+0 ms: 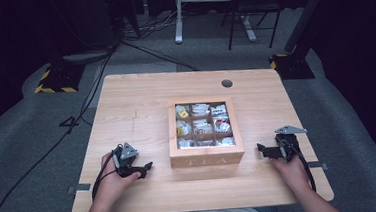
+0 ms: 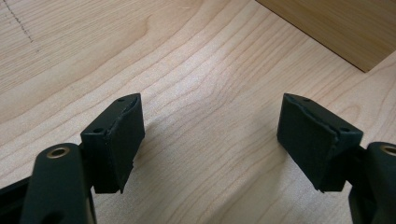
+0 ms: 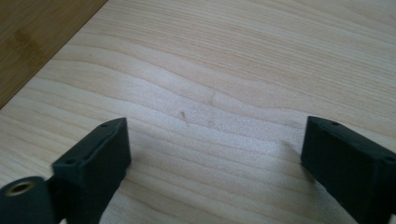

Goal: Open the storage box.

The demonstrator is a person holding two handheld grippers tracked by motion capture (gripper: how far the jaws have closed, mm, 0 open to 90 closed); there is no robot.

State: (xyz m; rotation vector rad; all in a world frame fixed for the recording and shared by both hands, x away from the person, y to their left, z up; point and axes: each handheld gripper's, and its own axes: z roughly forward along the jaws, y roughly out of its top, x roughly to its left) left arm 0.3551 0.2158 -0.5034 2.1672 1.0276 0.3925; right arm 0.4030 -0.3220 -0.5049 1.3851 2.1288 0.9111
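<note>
Both grippers, left gripper and right gripper, gape wide, holding nothing. Between them I see the tea box on the wooden table; grey carpet beyond. My hands rest low, jaws pointing inward.

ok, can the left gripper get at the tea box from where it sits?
Probably yes. The left gripper rests on the table beside the tea box, jaws open with nothing between them, and only bare wood lies between it and the box's left side.

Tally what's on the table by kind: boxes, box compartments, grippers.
Wooden tea box: 1
Compartments in the box, all holding packets: 9
Grippers, left gripper and right gripper, both open and empty: 2
Total: 12
</note>
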